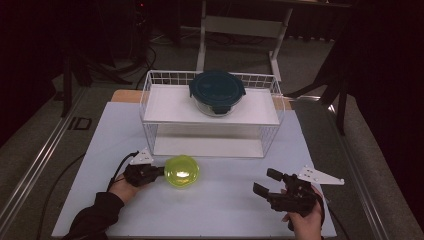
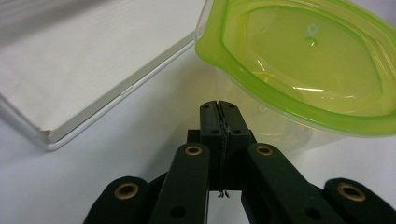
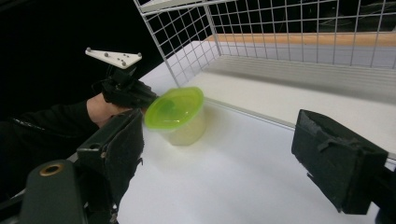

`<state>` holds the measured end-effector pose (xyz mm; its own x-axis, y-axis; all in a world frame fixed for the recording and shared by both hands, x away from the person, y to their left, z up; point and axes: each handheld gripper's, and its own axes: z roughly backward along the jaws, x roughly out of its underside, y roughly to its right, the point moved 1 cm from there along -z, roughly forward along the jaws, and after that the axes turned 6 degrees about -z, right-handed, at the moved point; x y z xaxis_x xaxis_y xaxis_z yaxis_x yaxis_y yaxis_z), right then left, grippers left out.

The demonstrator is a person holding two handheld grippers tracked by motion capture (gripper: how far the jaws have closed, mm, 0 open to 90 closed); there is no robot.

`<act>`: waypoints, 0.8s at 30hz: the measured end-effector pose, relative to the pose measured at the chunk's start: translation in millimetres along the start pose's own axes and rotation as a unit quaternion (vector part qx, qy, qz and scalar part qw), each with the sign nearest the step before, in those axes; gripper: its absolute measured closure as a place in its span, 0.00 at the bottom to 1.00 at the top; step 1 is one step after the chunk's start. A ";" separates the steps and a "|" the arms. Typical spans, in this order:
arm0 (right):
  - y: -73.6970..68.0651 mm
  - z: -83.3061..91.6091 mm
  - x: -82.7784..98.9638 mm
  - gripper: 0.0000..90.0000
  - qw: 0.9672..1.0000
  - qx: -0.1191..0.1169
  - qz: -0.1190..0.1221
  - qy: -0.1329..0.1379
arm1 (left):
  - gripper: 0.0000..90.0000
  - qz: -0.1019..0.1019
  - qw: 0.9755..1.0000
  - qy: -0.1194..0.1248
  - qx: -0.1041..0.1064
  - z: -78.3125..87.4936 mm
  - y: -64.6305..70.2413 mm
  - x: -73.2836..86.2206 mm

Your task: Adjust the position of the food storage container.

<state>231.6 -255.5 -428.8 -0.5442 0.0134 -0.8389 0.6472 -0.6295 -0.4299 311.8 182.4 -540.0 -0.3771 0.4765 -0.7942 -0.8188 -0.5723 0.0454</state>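
One round clear plastic tub [image 1: 181, 171] with glossy lime lid, left hand-held gripper [image 1: 159, 171] pressed together, right hand-held gripper [image 1: 266, 182] spread.

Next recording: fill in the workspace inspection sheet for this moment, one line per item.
Surface: pale blue table top, bare apart from the items below.
Job's things: clear plastic tub with lime-green lid, upright in front of the rack.
Clutter: white wire two-level rack; round glass container with dark teal lid on its upper shelf.
Grippers: left tongs shut, tips beside the tub, contact unclear; right tongs open, empty.
Cables: black cable trailing from the left tongs.
Surroundings: dark room, metal frame legs behind.
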 end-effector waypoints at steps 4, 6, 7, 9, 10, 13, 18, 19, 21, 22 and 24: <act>0.5 0.6 0.1 0.18 1.000 0.000 -0.001 0.001 | 0.99 -0.010 1.000 -0.003 0.012 -0.7 7.2 -1.6; 0.4 0.6 -0.1 0.18 1.000 -0.001 0.000 0.002 | 0.99 -0.015 1.000 -0.004 0.018 -0.8 12.3 -3.1; 0.4 0.6 -0.1 0.18 1.000 -0.001 0.000 0.002 | 0.99 -0.015 1.000 -0.004 0.018 -0.8 12.3 -3.1; -0.8 0.4 -0.3 0.18 1.000 -0.001 0.000 0.001 | 0.99 -0.014 1.000 -0.001 0.026 -1.8 19.0 -4.7; -1.3 0.4 -0.4 0.18 1.000 -0.001 0.002 0.001 | 0.99 -0.013 1.000 -0.001 0.027 -2.0 21.0 -5.0; -2.3 0.9 -0.6 0.18 1.000 -0.001 0.002 0.003 | 0.99 -0.018 0.999 -0.001 0.035 -2.6 26.2 -5.2; -3.4 -0.4 -0.6 0.18 1.000 -0.002 0.003 0.001 | 0.99 -0.009 0.999 -0.005 0.034 -4.3 26.5 -4.9; -3.4 -0.4 -0.6 0.18 1.000 -0.002 0.003 0.001 | 0.99 -0.009 0.999 -0.005 0.034 -4.3 26.5 -4.9; -4.1 -0.7 -0.5 0.18 1.000 -0.001 0.005 0.001 | 0.99 0.006 1.000 -0.002 0.025 -5.6 19.7 -5.9; -4.1 -0.7 -0.5 0.18 1.000 -0.001 0.005 0.001 | 0.99 0.006 1.000 -0.002 0.025 -5.6 19.7 -5.9; -4.1 -0.4 -0.7 0.18 1.000 -0.001 0.005 0.001 | 0.99 0.012 1.000 0.000 0.022 -9.4 15.7 -7.7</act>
<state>229.6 -252.6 -426.6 -0.5368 0.0086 -0.8437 0.6538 -0.6279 -0.4224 305.9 163.5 -538.9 -0.3974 0.4634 -0.7920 -0.8279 -0.5534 0.0916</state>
